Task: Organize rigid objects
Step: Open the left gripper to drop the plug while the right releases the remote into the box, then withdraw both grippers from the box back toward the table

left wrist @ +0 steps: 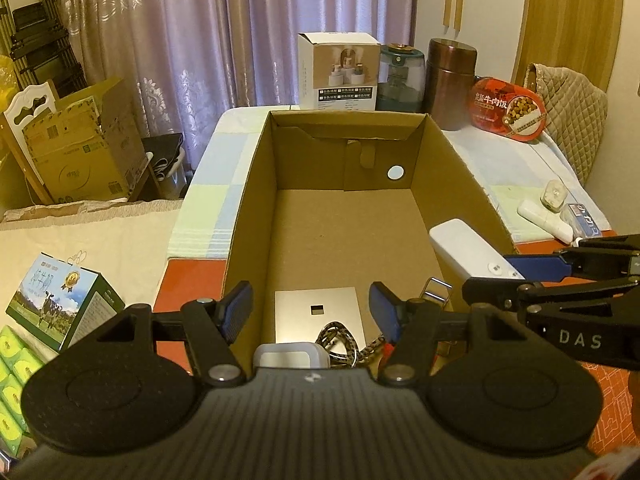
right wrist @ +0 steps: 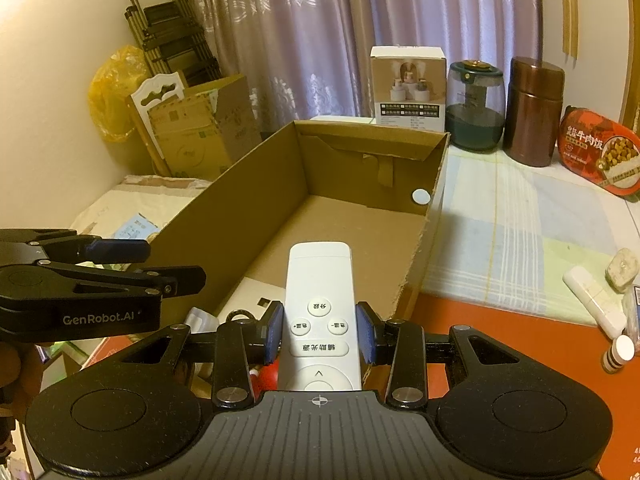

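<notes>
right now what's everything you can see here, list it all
cardboard box: 1, brown, open, centre of table
remote: 1, white, in right gripper, over box
square plate: 1, pale metallic, box floor, near end
cord: 1, patterned, on box floor
carton: 1, white, behind box
jar: 1, clear and green, beside carton
canister: 1, brown, right of jar
food tub: 1, red, far right
milk carton: 1, green and blue, left
left gripper: 1, black, blue pads, open, above box
right gripper: 1, black, shut on remote
</notes>
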